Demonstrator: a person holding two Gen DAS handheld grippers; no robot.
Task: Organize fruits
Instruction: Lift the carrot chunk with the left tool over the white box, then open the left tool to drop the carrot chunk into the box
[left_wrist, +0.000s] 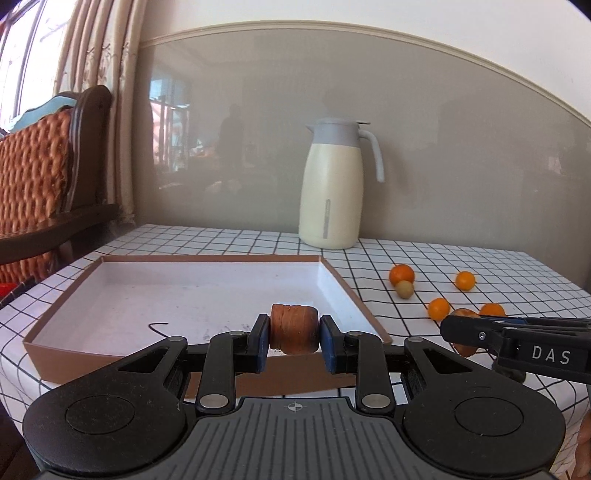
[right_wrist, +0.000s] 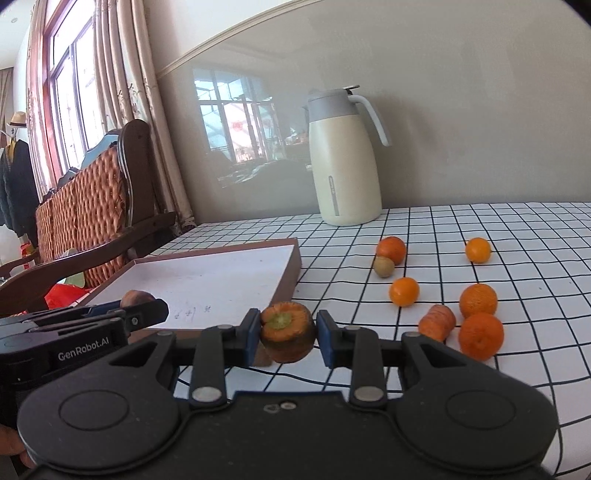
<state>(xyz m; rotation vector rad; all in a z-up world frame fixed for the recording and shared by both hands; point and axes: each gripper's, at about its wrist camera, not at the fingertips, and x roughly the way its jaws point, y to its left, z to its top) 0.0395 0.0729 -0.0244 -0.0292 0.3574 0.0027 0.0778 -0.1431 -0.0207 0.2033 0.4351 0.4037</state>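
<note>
My left gripper (left_wrist: 293, 341) is shut on a stubby carrot chunk (left_wrist: 293, 328), held over the near edge of a shallow brown box with a white floor (left_wrist: 177, 291). My right gripper (right_wrist: 288, 339) is shut on a carrot top piece with a green stem scar (right_wrist: 286, 326), just right of the box (right_wrist: 207, 280). Each gripper shows in the other's view: the right one (left_wrist: 517, 347), the left one (right_wrist: 144, 314). Several oranges (right_wrist: 404, 291) (left_wrist: 439, 308), a small brownish-green fruit (right_wrist: 384, 266) and another carrot piece (right_wrist: 437, 322) lie on the checked tablecloth.
A cream jug with a grey lid and handle (left_wrist: 334, 184) (right_wrist: 345, 158) stands at the back by the wall. A wooden chair with a woven orange cushion (left_wrist: 37, 177) (right_wrist: 85, 214) sits off the table's left side, before curtains and a window.
</note>
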